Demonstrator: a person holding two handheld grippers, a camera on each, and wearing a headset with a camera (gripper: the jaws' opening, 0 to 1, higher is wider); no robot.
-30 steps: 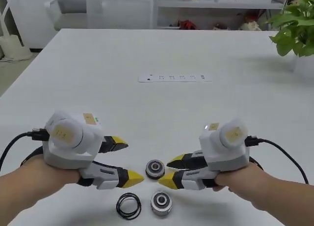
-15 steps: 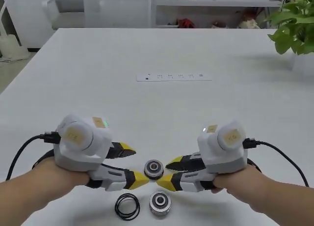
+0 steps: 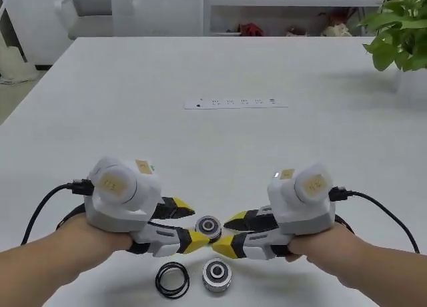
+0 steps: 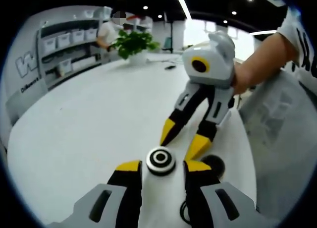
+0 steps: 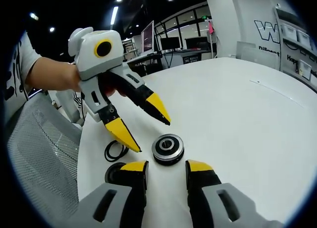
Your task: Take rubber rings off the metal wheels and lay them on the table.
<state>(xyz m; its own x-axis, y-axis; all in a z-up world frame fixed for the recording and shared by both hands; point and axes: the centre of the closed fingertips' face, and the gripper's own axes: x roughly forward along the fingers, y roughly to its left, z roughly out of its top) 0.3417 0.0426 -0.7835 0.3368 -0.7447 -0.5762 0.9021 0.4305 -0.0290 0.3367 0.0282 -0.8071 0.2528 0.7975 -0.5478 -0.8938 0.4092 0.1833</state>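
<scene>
In the head view, your left gripper (image 3: 197, 223) and right gripper (image 3: 221, 233) both stood open, their tips pointing in from either side at the far wheel (image 3: 208, 225), which lay flat on the table (image 3: 213, 147), axle upright; the near wheel (image 3: 217, 273) and the loose rubber rings (image 3: 173, 279) sat closer to you; in the left gripper view, that far wheel sat between your spread jaw tips; in the right gripper view, it lay just beyond them, centred.
</scene>
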